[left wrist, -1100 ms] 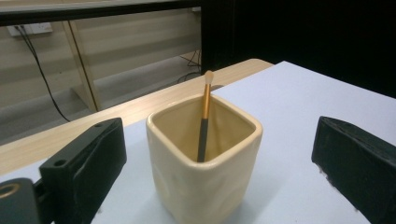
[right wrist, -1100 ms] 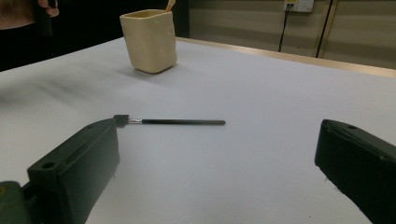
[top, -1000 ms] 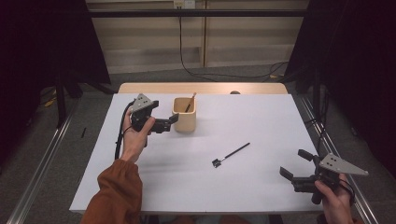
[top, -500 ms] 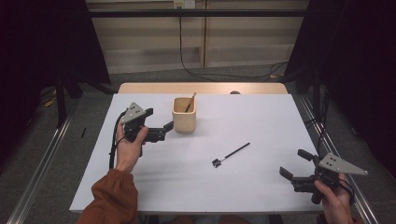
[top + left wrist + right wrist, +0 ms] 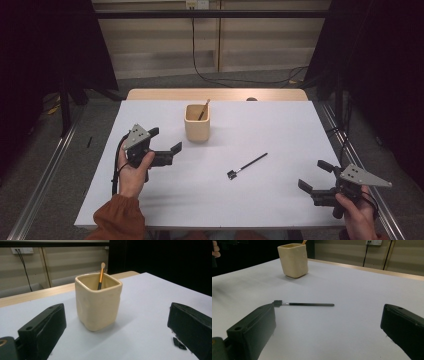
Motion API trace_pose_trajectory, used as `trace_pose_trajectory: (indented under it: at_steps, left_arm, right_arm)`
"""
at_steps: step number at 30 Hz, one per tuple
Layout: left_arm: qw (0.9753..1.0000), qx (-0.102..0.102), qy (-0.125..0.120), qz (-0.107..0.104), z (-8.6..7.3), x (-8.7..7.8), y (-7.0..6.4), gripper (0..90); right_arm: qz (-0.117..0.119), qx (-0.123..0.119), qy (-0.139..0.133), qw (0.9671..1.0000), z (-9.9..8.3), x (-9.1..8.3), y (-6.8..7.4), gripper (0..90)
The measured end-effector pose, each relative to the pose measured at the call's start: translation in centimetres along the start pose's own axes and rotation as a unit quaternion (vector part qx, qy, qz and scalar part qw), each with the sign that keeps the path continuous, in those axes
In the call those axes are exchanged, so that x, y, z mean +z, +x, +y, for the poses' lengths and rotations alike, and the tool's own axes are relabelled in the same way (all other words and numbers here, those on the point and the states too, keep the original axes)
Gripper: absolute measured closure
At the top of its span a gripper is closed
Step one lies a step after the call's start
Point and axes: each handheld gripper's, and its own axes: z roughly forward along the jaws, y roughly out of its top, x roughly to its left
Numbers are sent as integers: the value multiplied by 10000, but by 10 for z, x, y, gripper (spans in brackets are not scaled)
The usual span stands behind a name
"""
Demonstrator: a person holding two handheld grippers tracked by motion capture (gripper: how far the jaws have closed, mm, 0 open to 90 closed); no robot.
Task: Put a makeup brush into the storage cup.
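A white sheet covered the desk (image 5: 280, 200), its wooden back edge showing, with dark curtains at either side. One cream square cup (image 5: 197, 123) stood mid-desk holding one orange-handled brush (image 5: 203, 109), and one black brush (image 5: 246, 166) lay flat, well to its right. The left gripper (image 5: 165, 145) hovered just left of the cup, the right gripper (image 5: 314, 176) near the front right corner, both with jaws spread and empty.

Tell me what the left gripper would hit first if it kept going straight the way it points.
Probably the cream cup: it stands apart from the open left gripper, between its jaws' lines in the left gripper view.
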Motion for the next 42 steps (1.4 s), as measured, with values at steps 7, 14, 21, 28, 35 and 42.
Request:
trace_pose_trajectory:
  at_steps: [7,14,21,28,35,42]
  left_arm:
    - [9999,7,100,18,-8,-12,-6,20]
    - [9999,9,133,50,-23,-24,-15,24]
    - [9999,-36,42,120,-35,-34,-27,19]
    - [9997,92,-43,230,-44,-47,-33,23]
    - [9990,-140,-162,398,-48,-51,-27,19]
    - [9995,-151,-148,253,-49,-46,-28,21]
  right_arm:
    - [-26,3,-11,10000,0,-1,-1,0]
    - [-32,53,-62,10000,0,1,0,0]
    - [-28,72,-29,10000,0,5,0,0]
    - [-59,43,-55,10000,0,3,1,0]
    - [-73,34,-56,10000,-1,0,0,0]
    - [-100,56,-61,9999,1,4,0,0]
